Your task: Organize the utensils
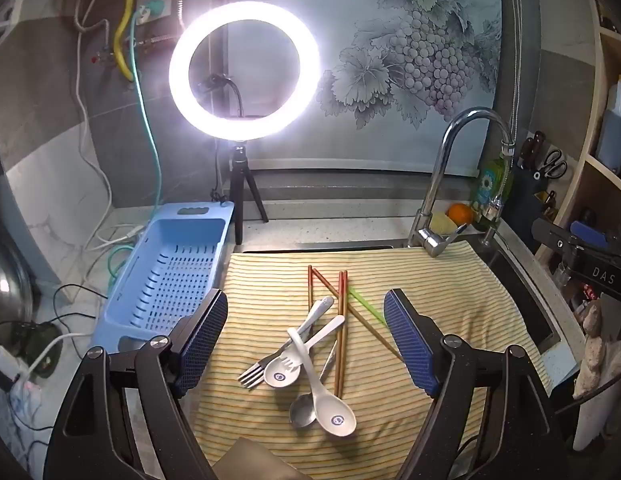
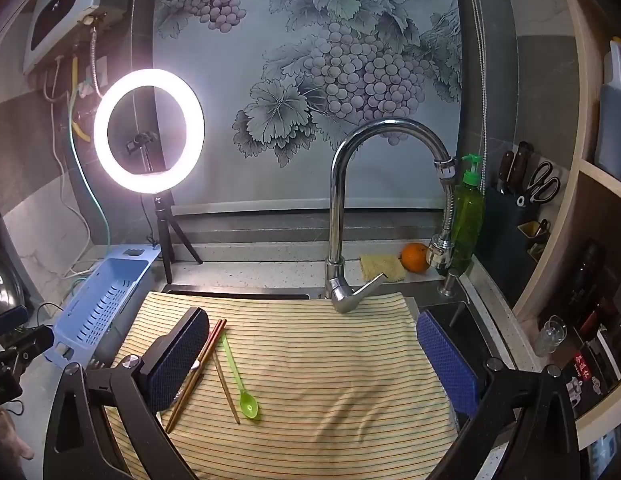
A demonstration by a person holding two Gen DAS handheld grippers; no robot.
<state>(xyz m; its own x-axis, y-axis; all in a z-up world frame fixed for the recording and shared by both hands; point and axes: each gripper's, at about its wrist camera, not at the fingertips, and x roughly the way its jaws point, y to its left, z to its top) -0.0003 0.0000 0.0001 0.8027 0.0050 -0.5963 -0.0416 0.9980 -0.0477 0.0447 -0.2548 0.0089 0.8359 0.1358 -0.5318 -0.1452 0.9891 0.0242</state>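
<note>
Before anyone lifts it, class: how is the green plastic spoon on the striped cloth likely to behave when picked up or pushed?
The green spoon looks thin and translucent, so it is probably very light and a little bendy. It lies flat on the soft striped cloth, so pinching it may be fiddly. Its handle lies against a chopstick, so a push may shift that too.

It was a home kitchen: a curved chrome tap point(image 2: 342, 208) rose behind a cloth-covered sink, a green pump bottle of dish soap point(image 2: 468, 216) stood beside it, and knives and scissors filled a dark block point(image 2: 510, 216).
</note>
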